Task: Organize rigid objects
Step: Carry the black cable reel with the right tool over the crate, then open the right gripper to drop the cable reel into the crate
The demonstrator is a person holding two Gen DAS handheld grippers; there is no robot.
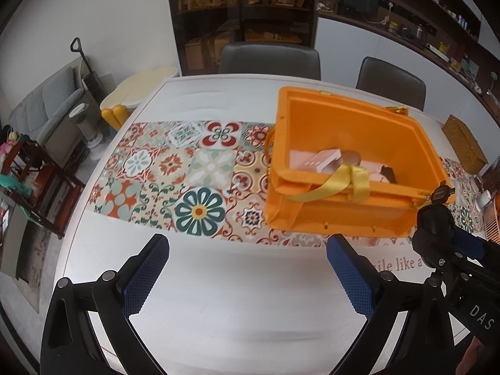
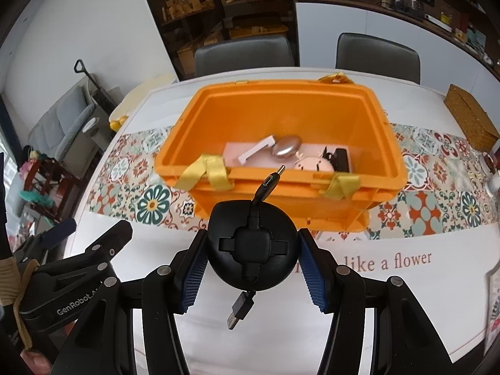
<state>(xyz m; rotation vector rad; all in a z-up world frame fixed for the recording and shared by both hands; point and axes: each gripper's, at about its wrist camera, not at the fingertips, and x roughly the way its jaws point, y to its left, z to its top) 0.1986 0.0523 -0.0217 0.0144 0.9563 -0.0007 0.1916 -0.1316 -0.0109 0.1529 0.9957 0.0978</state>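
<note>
An orange plastic bin [image 2: 312,115] with yellow ribbon handles stands on the patterned runner; it also shows in the left wrist view [image 1: 353,212]. Inside lie a white bar [image 2: 257,153], a metallic oval [image 2: 287,150], a pink round piece [image 2: 312,165] and a black item [image 2: 340,159]. My right gripper [image 2: 251,261] is shut on a round black cable reel [image 2: 251,247] with USB plugs sticking out, held just in front of the bin. My left gripper [image 1: 247,278] is open and empty over the white table, left of the bin.
A woven brown box [image 2: 472,122] sits at the table's right. Two grey chairs [image 2: 243,53] stand behind the table. A white object [image 2: 493,184] lies at the right edge. Shelving fills the back wall.
</note>
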